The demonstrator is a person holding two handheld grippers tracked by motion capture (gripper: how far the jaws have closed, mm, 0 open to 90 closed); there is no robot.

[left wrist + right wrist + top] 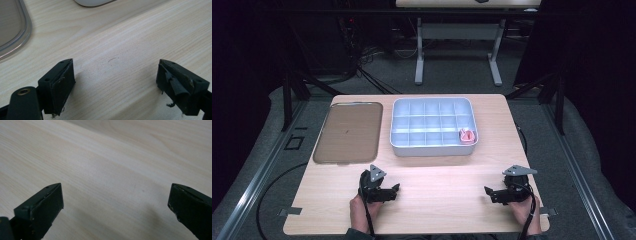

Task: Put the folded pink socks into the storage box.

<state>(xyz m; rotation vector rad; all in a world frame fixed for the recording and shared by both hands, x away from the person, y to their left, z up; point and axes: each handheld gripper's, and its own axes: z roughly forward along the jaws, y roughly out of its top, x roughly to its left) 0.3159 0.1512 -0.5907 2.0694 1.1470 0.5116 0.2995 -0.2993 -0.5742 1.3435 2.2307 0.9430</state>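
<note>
Brown flat tray (348, 132) lay at the desk's (437, 210) far left corner area, long side running front to back, nothing on it; its clear rounded rim also showed at the top left of the left gripper view (23, 30). Just beside it to the right, centred along the far edge, sat the white compartment box (432, 149), a grid of small cells, with a small pink item (467, 135) in the near right corner cell; what the item was could not be told. Tray and box were close but apart. Left gripper (394, 190) rested low near the front edge, left of centre, held by the left hand (360, 210), pointing toward the desk's middle; jaws stood wide apart with nothing between them, bare wood under them in the left gripper view (115, 82), and a white corner of the box (92, 2) at the top edge there. Right gripper (489, 192) sat near the front right corner in the right hand (524, 209), pointing left toward the other gripper, well apart from it; jaws stood wide, holding nothing, only desk grain between them in the right gripper view (115, 207). Both grippers were well short of the tray and box.
</note>
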